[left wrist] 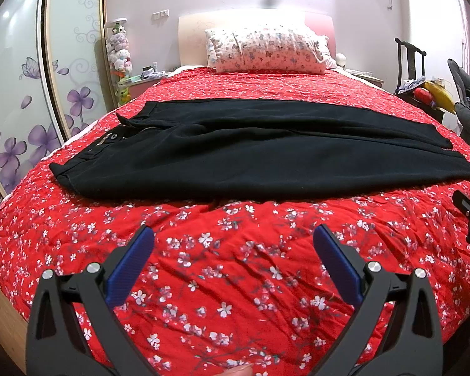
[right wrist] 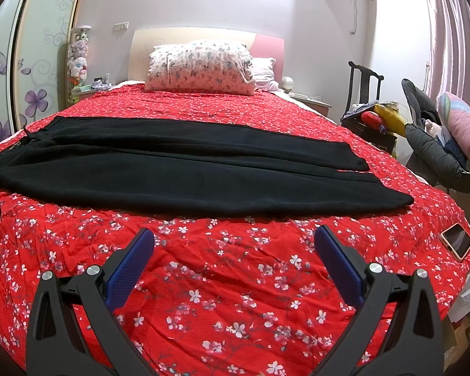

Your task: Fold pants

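You're at the start, by the look of it: the black pants (left wrist: 250,147) lie flat across the red floral bedspread (left wrist: 235,266), waistband twd the wardrobe side on your left, leg ends twd the chair side on your right, w/ one leg laid mostly over the other so the lengthwise fold seems done already. The upper leg's hem (right wrist: 354,159) sits back from the lower leg's hem (right wrist: 398,202), so the legs aren't quite squared. Next step, I'd judge, is the crosswise fold: you need the left gripper (left wrist: 233,244) on the waistband corner (left wrist: 62,169) and the right gripper (right wrist: 235,244) on the hem end, then bring one end over to the other. That calls for a low, flat approach so a finger slides under both layers w/o catching the bedspread; grabbing only the top leg would pull them apart. Tools now: both grippers hover over bare bedspread near the foot of the bed, apart from the pants, jaws spread wide, blue pads (left wrist: 131,269) showing, nothing held and nothing touched. A phone (right wrist: 457,240) lies near the bed's right edge, clear of the pants, but mind it when you swing the right gripper out.
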The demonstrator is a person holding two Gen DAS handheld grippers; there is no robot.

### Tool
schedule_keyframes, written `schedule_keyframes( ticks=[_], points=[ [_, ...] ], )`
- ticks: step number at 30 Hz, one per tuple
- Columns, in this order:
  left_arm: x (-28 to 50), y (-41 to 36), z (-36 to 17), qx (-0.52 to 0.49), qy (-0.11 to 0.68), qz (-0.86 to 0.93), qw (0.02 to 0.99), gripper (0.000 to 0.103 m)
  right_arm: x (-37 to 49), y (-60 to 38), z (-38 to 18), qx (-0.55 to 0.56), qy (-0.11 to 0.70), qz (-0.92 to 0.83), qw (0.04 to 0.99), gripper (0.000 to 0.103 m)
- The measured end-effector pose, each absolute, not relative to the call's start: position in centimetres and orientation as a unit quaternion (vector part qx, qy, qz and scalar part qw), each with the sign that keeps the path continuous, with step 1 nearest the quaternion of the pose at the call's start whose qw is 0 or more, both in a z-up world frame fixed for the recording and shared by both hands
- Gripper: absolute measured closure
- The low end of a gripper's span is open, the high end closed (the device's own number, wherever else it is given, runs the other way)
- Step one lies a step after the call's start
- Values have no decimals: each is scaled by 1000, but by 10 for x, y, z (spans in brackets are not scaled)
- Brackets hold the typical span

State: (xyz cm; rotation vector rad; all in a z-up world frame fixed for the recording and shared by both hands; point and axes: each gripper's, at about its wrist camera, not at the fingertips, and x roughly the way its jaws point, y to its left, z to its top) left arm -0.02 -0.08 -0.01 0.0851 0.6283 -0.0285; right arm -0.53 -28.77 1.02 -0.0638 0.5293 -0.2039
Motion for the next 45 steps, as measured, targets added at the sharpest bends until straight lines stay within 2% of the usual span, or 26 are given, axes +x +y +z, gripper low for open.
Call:
schedule_keyframes(
  ticks=[45],
  points=[
    [0,0,0,40,310,-14,950,2,-4,-288,6,-28,263,-96,960,1]
  ],
)
